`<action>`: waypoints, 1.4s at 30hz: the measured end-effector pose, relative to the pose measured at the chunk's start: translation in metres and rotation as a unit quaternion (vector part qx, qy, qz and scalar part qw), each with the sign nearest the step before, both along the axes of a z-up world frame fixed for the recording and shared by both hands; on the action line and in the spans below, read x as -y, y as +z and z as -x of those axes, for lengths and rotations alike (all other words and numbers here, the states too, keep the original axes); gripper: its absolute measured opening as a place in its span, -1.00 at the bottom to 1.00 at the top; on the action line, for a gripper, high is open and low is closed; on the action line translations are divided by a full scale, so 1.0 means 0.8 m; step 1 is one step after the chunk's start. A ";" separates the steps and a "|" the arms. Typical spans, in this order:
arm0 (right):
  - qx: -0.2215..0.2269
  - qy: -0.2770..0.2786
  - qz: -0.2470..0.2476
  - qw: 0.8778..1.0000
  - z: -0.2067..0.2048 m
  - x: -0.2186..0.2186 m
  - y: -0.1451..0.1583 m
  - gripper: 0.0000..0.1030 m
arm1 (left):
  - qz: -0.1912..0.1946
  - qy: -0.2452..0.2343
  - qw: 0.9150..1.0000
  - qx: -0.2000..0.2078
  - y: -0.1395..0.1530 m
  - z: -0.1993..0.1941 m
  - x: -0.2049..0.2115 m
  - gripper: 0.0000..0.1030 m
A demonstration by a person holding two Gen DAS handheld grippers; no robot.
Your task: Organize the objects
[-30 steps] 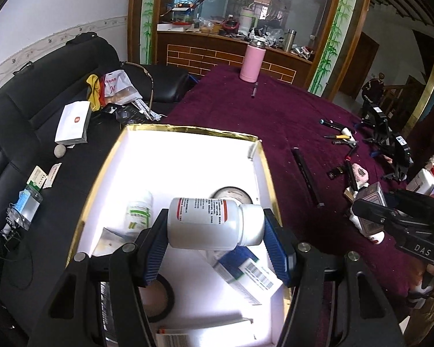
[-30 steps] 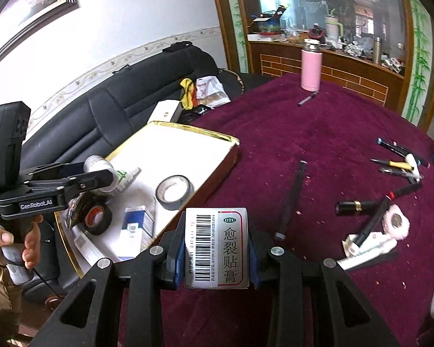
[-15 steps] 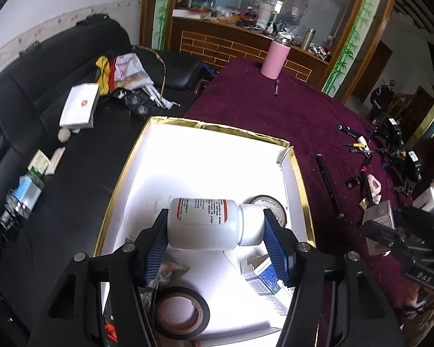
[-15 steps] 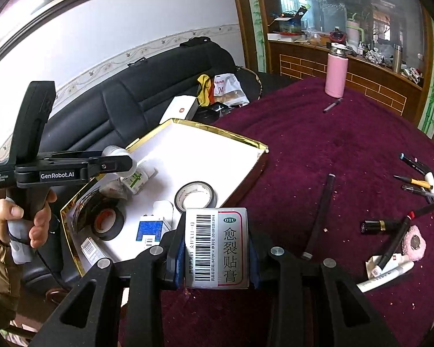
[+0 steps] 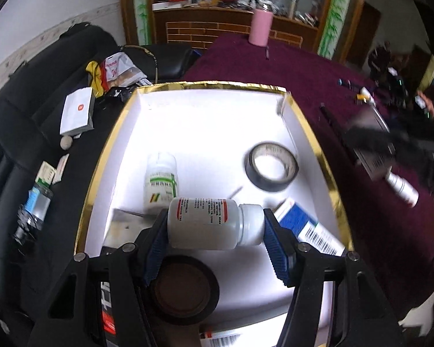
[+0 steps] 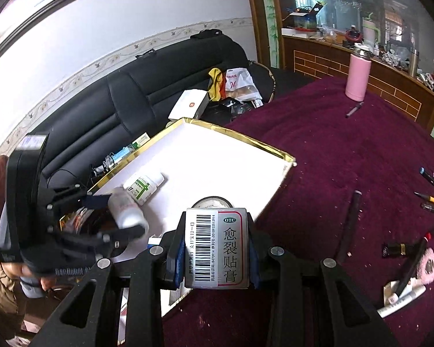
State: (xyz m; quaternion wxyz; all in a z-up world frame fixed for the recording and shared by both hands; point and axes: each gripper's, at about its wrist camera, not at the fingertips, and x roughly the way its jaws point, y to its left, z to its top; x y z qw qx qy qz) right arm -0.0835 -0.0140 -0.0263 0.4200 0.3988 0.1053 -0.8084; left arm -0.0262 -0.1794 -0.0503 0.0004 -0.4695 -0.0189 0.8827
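Maroon tablecloth (image 6: 347, 144) carries a gold-rimmed tray (image 5: 107, 156). Left gripper (image 5: 215, 228) clamps a white bottle (image 5: 205, 222) crosswise above the tray, cap rightward. Right gripper (image 6: 215, 248) pinches an upright plaster box (image 6: 216, 248) beside the tray; its barcode is legible only in the right view.

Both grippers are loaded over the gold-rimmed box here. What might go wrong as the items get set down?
1. The white bottle is held end to end between the left gripper's fingers; being round, it may roll into the green-labelled bottle when released.
2. The tray is already crowded near the front: the blue carton and black tape roll leave little bare floor.
3. The right gripper with its silver box might bump the left.
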 end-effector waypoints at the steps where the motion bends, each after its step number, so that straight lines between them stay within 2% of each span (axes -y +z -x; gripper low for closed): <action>1: 0.001 0.002 -0.003 1.000 0.002 0.005 -0.002 -0.29 | 0.005 -0.007 1.000 0.002 -0.003 0.000 -0.002 0.19; 9: 0.016 0.008 -0.021 1.000 0.031 0.048 -0.014 -0.29 | 0.028 -0.067 0.997 0.027 -0.029 0.000 -0.031 0.19; 16: 0.030 0.018 -0.041 0.999 0.045 0.086 -0.039 -0.28 | 0.018 -0.108 0.993 0.032 -0.029 -0.007 -0.041 0.19; 25: 0.036 0.036 -0.062 0.997 0.046 0.112 -0.069 -0.28 | -0.009 -0.118 0.992 0.033 -0.030 -0.020 -0.041 0.19; 32: 0.041 0.049 -0.045 0.997 0.046 0.117 -0.077 -0.27 | -0.050 -0.078 0.995 0.022 -0.028 -0.022 -0.029 0.19; 34: 0.042 0.047 -0.037 0.997 0.045 0.115 -0.076 -0.18 | -0.060 -0.069 0.996 0.012 -0.023 -0.024 -0.025 0.19; 37: 0.041 0.038 -0.016 0.998 0.044 0.108 -0.065 0.15 | -0.068 -0.063 0.996 -0.003 -0.013 -0.028 -0.023 0.19; 42: 0.029 0.026 0.017 0.999 0.038 0.088 -0.039 0.31 | -0.070 -0.056 0.996 -0.015 -0.001 -0.032 -0.023 0.20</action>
